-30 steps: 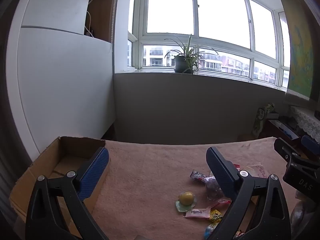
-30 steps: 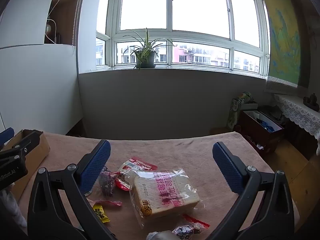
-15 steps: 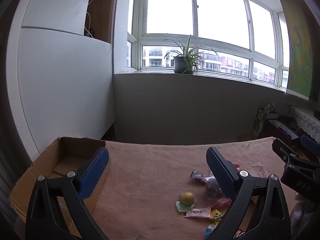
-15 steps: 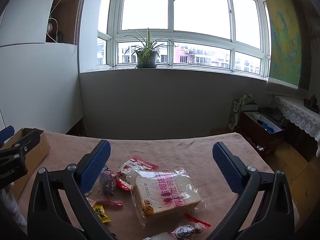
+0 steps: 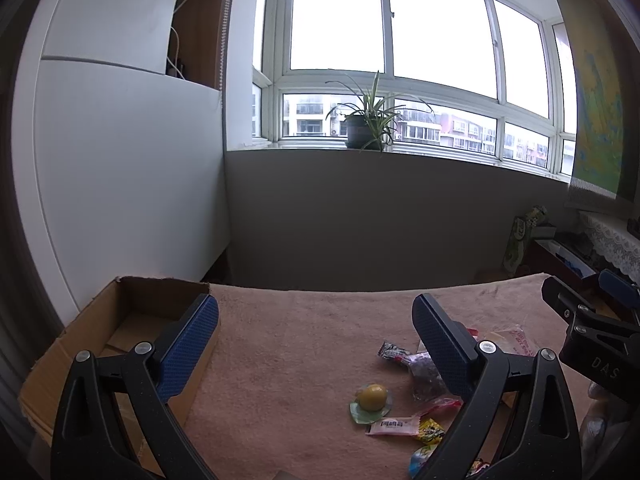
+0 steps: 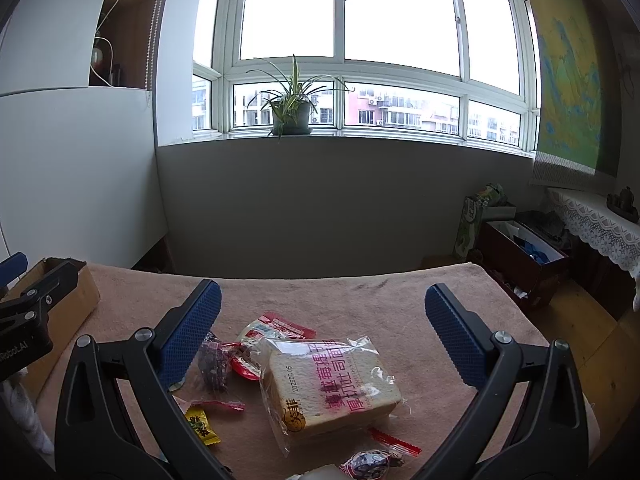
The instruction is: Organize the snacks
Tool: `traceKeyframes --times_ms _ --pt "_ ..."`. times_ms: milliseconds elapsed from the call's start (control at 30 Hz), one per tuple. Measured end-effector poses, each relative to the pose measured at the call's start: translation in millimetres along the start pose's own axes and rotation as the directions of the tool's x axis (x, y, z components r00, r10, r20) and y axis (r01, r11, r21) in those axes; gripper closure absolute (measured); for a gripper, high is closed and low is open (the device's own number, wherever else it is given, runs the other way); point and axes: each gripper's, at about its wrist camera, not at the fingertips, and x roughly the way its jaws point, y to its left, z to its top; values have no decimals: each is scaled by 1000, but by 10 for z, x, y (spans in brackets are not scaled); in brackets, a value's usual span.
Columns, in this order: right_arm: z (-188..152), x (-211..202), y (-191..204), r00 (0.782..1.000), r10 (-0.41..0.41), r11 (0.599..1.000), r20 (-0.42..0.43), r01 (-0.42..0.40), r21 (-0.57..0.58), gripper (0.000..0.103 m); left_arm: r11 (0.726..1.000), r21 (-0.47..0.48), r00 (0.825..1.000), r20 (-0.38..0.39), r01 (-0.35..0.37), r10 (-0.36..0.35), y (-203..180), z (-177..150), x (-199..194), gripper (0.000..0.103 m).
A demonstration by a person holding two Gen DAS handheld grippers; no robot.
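Bread (image 6: pixel 334 390) fully visible only rightward.

We see a blue-wrapped candy (image 5: pixel 421 460) partly hidden behind a finger, lower right of the left view. A white wrapper (image 6: pixel 320 473) is cut off at the right view's bottom edge. Cardboard box (image 5: pixel 80 344) floor mostly hidden.

1. Left wrist view: low over the table (image 5: pixel 304 344), facing the window wall, looking out between its own spread fingers; cardboard box (image 5: pixel 100 344) close at lower left
2. Right wrist view: same heading, low over the table's right part; bread packet (image 6: pixel 332 384) close below
3. Shared: potted plant (image 6: pixel 291 114), snack pile, box; each view catches the other gripper at its edge
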Motion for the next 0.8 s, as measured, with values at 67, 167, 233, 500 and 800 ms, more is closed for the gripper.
traceKeyframes --times_ms 67,167,233,500,800 --pt "-1 1 -4 1000 -1 1000 0 1 0 0 1000 -1 1000 0 2 -2 0 4 -2 6" --pt "-8 1 -9 1000 0 1000 -1 0 2 0 1000 -2 1000 0 2 -2 6 8 -1 6" --pt "-10 1 -3 1000 -2 1000 0 2 0 0 1000 -2 1000 0 2 -2 9 7 2 6" --pt "-7 1 -8 1000 -1 1000 -1 1 2 0 1000 0 1000 1 3 -3 7 4 -3 9" --pt "-11 4 -17 1000 -2 1000 -1 2 1 0 1000 1 1000 3 5 -5 12 4 -3 9"
